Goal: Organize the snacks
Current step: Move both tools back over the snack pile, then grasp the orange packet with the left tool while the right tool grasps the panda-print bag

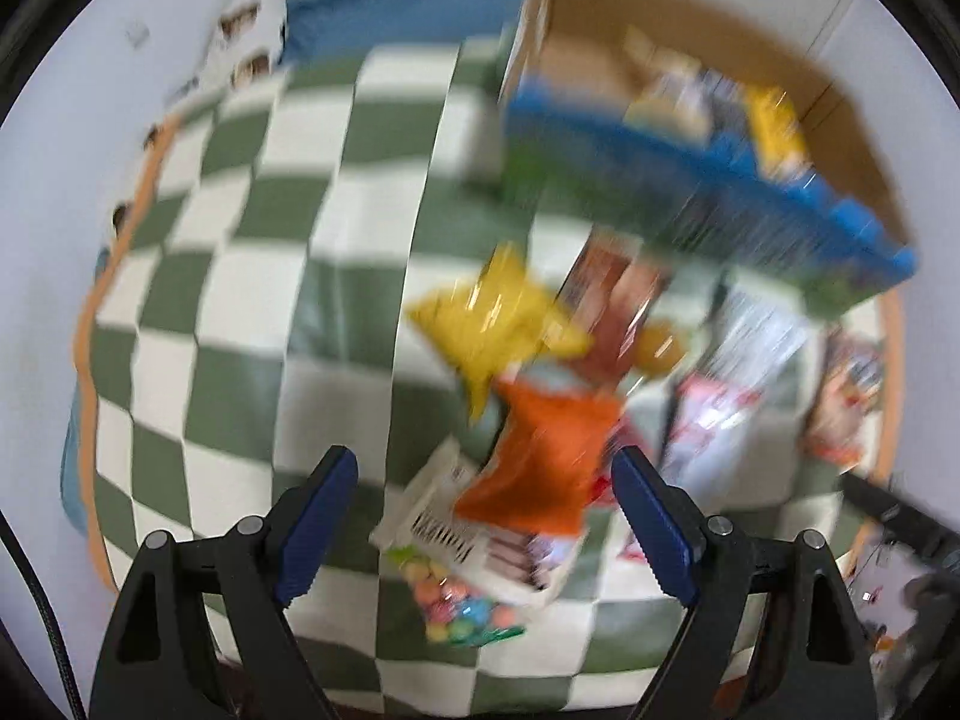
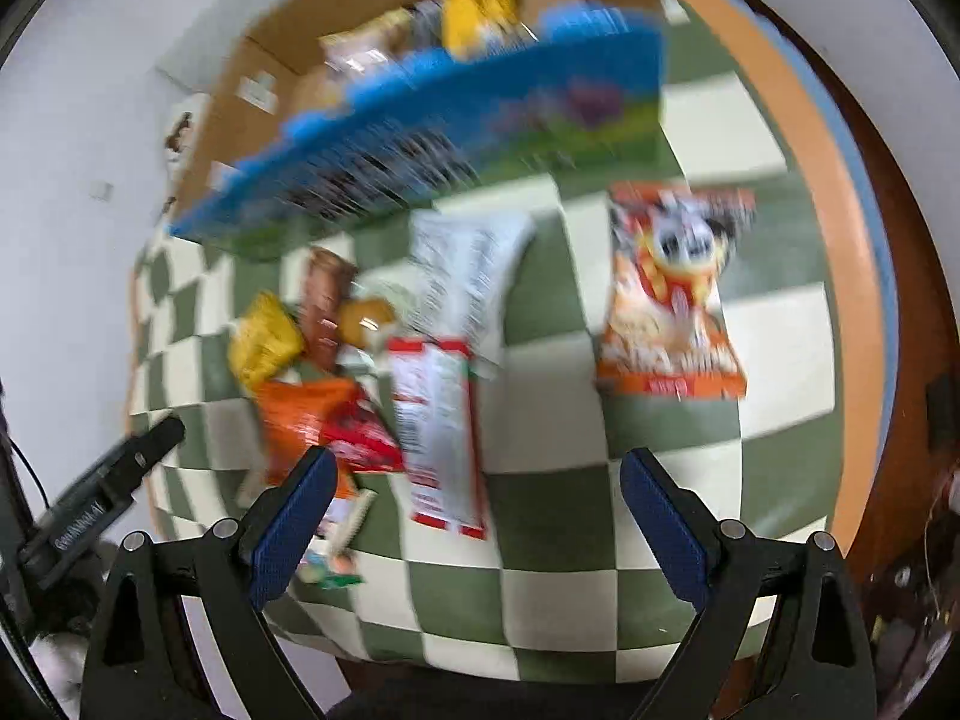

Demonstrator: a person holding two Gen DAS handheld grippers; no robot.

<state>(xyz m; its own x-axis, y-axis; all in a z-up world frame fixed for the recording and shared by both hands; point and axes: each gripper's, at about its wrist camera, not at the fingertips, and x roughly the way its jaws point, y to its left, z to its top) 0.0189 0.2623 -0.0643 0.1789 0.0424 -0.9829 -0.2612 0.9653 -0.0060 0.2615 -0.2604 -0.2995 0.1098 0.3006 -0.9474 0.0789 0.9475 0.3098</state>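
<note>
Two hand-held grippers hang above a green-and-white checked surface (image 1: 252, 276) with an orange border. The left hand-held gripper (image 1: 483, 516) has its blue-padded jaws spread wide with nothing clamped; the right hand-held gripper (image 2: 474, 516) is likewise wide apart and empty.

Most of the left half of the surface is bare checks out to the orange edge, leaving ample open room there. At the far edge stands one cardboard box (image 2: 288, 36) with a blue and green printed front, holding a yellow packet and a few others too blurred to count.

Loose snacks cluster near the middle, just in front of the box. There is one yellow bag (image 1: 498, 324), one brown packet (image 1: 618, 312) touching it, one orange bag (image 1: 540, 456) overlapping a white barcoded packet (image 1: 444, 516), and one clear bag of pastel candies (image 1: 456, 606) nearest the front edge. In the right wrist view one red packet (image 2: 360, 438) lies against the orange bag, one red-and-white packet (image 2: 438, 432) shows a printed label panel, and one white packet (image 2: 468, 270) lies beyond it. One orange bag with a cartoon figure (image 2: 672, 294) sits apart toward the right edge, with bare checks around it.

Motion blur leaves all printing unreadable; the count of packets in the pile is probably incomplete.
</note>
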